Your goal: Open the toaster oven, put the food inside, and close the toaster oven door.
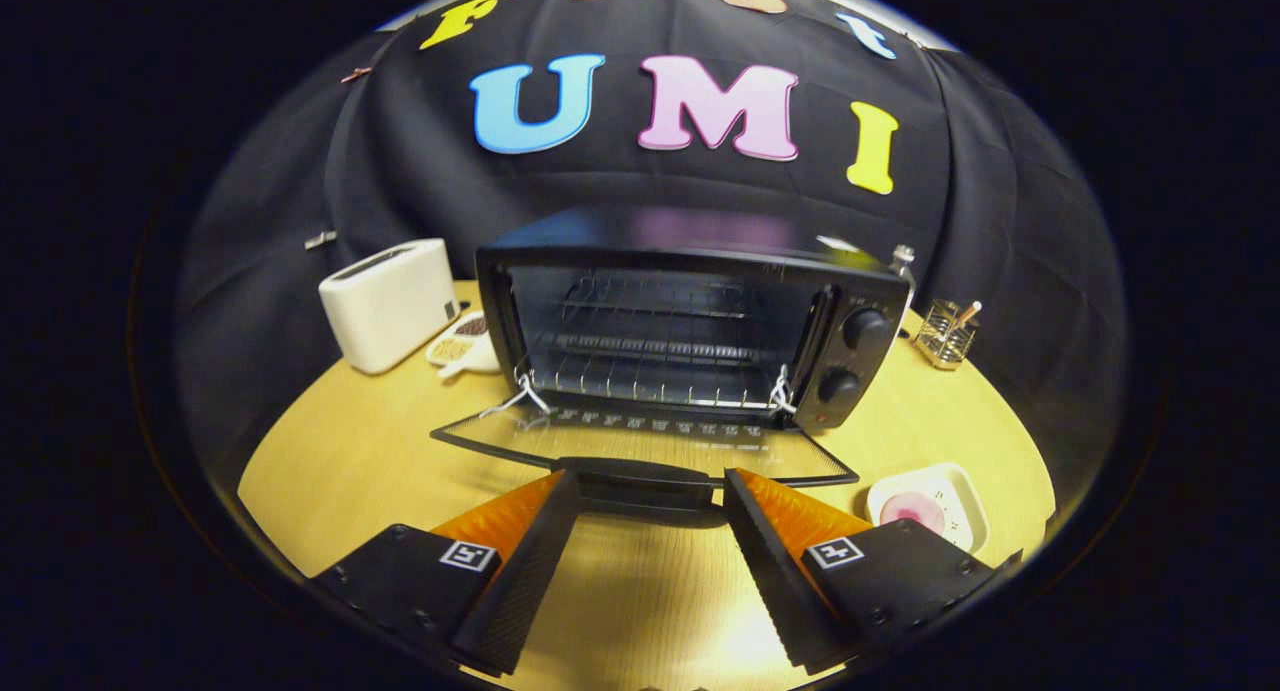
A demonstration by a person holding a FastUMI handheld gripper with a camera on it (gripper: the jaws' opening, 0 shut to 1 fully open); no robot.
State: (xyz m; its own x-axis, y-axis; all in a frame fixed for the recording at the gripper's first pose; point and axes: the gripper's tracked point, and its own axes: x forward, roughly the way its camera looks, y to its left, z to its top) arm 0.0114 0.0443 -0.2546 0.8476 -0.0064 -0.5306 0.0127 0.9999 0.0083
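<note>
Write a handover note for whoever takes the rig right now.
Gripper: fingers open, holding nothing, tips either side of the door handle.
Oven: door folded fully down, rack bare.
Food: pink piece on a plate beside the right finger.
Done: door opened.
Left: pick up the food, place it on the rack, close the door.

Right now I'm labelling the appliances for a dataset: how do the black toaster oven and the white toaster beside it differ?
The toaster oven is black and wider; the toaster is white and smaller. The toaster oven's door is folded down flat, baring wire racks, with the open gripper at its handle; the toaster has only a top slot. The toaster oven carries two knobs on its front. Both stand on the wooden table.
</note>
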